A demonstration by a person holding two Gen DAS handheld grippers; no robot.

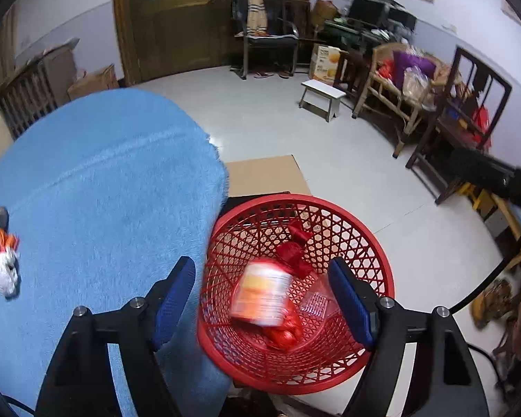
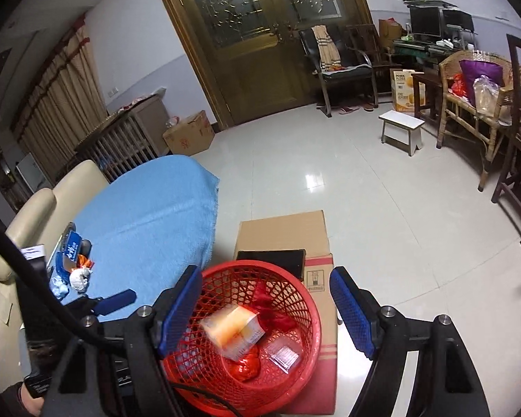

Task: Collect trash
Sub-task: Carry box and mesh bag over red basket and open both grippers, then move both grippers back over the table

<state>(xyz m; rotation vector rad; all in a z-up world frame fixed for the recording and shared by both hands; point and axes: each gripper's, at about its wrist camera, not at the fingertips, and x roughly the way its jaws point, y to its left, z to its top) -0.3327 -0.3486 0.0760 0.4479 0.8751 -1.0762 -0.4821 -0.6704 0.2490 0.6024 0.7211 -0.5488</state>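
Observation:
A red mesh basket [image 1: 295, 200] [image 2: 191, 365] stands on a cardboard box beside the blue-clothed table [image 1: 97, 187] [image 2: 149, 208]. Inside lie an orange-and-white packet [image 1: 260, 295] [image 2: 232, 330], blurred in the left wrist view, red wrappers [image 1: 293, 253] and a clear plastic tray [image 2: 283, 354]. My left gripper [image 1: 264, 300] and right gripper [image 2: 265, 312] both hover open over the basket, pads touching nothing. A crumpled white paper [image 1: 3, 274] [image 2: 80, 278], an orange wrapper [image 2: 87, 261] and a blue packet [image 2: 69, 246] lie on the cloth's near-left edge.
The cardboard box [image 2: 284, 232] carries the basket and a dark flat item [image 2: 271, 257]. A cream chair [image 2: 24, 215] borders the table. A white stool [image 2: 403, 128], a wicker chair [image 2: 469, 104] and dark wooden chairs [image 1: 462, 111] stand across the tiled floor.

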